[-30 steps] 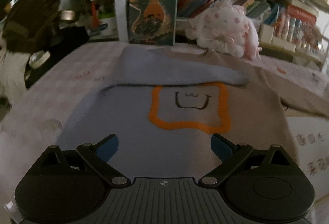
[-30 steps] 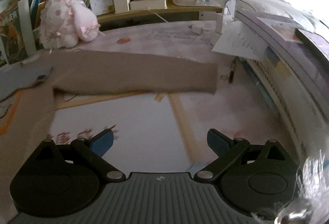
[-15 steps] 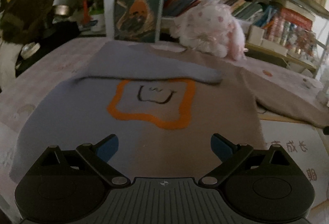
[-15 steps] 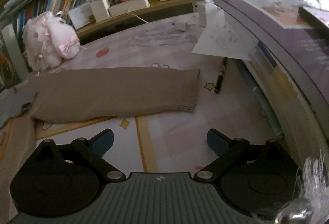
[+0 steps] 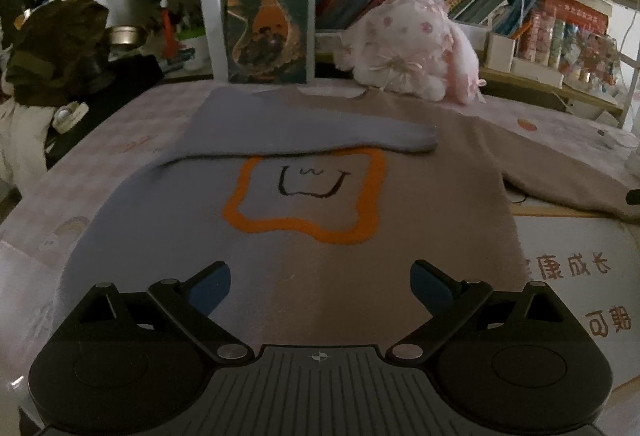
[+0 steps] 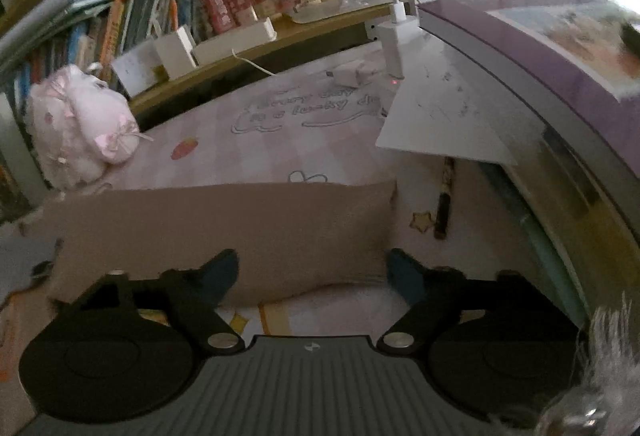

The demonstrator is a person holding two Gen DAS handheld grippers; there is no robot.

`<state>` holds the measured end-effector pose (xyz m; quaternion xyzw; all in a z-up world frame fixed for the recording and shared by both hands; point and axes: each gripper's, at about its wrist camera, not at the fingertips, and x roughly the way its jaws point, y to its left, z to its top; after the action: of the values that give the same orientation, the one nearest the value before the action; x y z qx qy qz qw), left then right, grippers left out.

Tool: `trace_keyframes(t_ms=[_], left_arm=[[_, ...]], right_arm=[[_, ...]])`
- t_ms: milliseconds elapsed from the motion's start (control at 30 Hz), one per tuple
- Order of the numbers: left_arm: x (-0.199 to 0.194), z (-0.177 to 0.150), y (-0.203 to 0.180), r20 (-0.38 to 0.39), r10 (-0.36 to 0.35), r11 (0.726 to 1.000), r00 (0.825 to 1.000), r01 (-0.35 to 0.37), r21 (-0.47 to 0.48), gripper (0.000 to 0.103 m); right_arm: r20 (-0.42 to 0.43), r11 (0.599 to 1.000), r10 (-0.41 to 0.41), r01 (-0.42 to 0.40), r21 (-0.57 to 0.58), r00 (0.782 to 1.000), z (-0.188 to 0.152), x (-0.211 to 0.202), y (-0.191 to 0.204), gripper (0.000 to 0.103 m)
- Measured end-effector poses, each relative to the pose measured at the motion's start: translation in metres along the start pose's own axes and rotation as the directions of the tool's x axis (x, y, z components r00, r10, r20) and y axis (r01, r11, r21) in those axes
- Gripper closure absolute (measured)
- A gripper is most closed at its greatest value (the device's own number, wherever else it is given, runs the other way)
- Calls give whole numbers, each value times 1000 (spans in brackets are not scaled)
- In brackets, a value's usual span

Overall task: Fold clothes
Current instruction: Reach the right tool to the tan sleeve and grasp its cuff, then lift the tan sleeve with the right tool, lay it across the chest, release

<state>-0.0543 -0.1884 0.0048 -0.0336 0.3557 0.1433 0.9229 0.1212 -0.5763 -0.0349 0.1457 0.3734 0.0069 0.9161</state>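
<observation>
A half blue, half tan sweater [image 5: 288, 248] with an orange square and a smiling face lies flat on the pink table mat. Its blue left sleeve [image 5: 304, 133] is folded across the chest. Its tan right sleeve [image 6: 224, 220] lies stretched out to the right. My left gripper [image 5: 320, 282] is open and empty over the sweater's lower hem. My right gripper [image 6: 312, 272] is open, low over the tan sleeve near its cuff, with a finger on each side of the sleeve's lower edge.
A pink plush toy [image 5: 412, 47] and an upright book [image 5: 270, 27] stand behind the sweater, by the bookshelves. A pen [image 6: 444, 203], a sheet of paper [image 6: 444, 119] and a white charger [image 6: 394, 37] lie right of the cuff. A purple raised edge [image 6: 560, 75] runs along the right.
My right gripper has moved forward and down onto the tan sleeve's cuff end. My left gripper has shifted slightly; the sweater has not moved.
</observation>
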Motion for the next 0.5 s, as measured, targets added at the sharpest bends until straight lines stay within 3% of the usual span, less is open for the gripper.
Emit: trace_keyframes(t_ms=[67,233,300,500], left_arm=[[0,-2,2,-7,6,1000,1000,-6,-10,5],[0,-6,5,-19,15,1000,1000,-16,-24,5],[1,-6,4,-19,16,1000,1000,-16,-23,5],[0,-5,3,-13,17,1000,1000,-17,-11,5]], right_arm=[[0,1000,-9,9,13,1000,2,3,2,42],[9,997,-64,64,-35,998,2,7,7,77],[-4,998,-38,38,-51,999,2,10,9,91],[76,999,39,-37,-27,996,3,-3,9,94]])
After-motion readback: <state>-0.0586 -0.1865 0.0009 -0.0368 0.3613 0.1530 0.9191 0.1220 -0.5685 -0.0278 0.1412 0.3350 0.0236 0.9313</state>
